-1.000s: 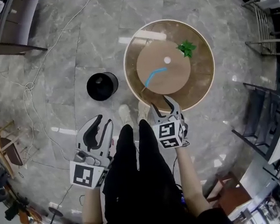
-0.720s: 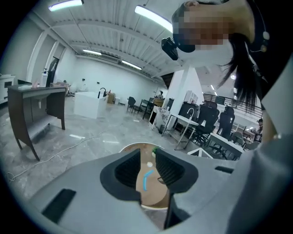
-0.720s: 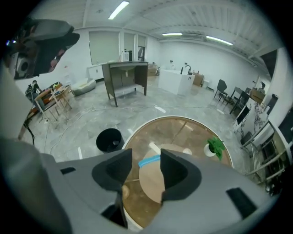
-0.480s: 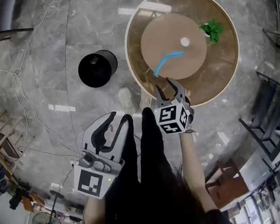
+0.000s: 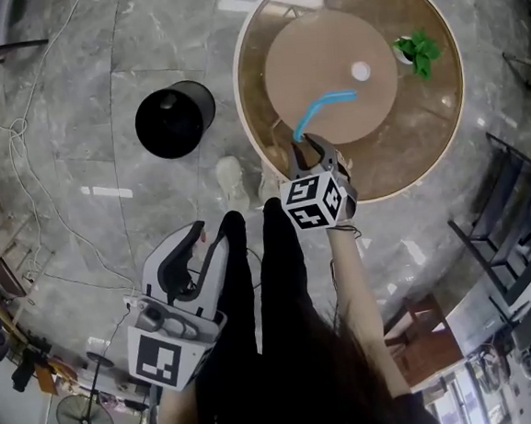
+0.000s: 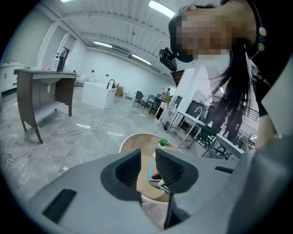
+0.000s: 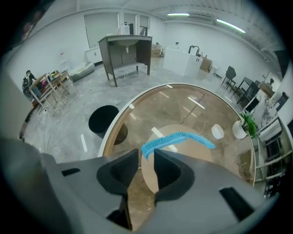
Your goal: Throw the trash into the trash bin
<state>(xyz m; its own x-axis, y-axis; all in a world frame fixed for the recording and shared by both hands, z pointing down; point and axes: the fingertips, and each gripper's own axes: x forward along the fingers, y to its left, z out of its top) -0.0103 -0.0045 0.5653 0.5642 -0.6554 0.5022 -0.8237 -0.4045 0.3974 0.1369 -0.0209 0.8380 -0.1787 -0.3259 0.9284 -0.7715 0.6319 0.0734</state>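
Head view, looking steeply down: a round glass-topped bench (image 5: 239,89) stands on a grey marble floor. On it lie a blue crinkled strip (image 5: 326,106), a small white disc (image 5: 360,71) and a potted green plant (image 5: 418,52). A black trash bin (image 5: 174,119) stands on the floor to the left of the bench, near it but apart. The right claw (image 5: 312,147) reaches over the bench's near edge, its tips at the strip's near end. The left claw (image 5: 203,240) hangs low beside the person's dark-clad legs, well away from both bench and bin.

Left gripper view: the left claw (image 6: 147,153) is drawn nearly together, with only a slit between the jaws and nothing held. Through the slit, part of the bench and a bit of the blue strip (image 6: 149,170) show far off.

Right gripper view: the right claw (image 7: 146,153) is clenched on the near end of the blue strip (image 7: 178,138), with a narrow slit showing below the grip. The rest of the strip curves away across the glass. The bin (image 7: 104,118) is visible beyond the bench rim, to the left.

Judged from this, the task is at its start. The trash is gripped but lies on the bench. Lifting it, carrying it left to the bin and dropping it in all remain. The white disc may also be trash, but that cannot be told.
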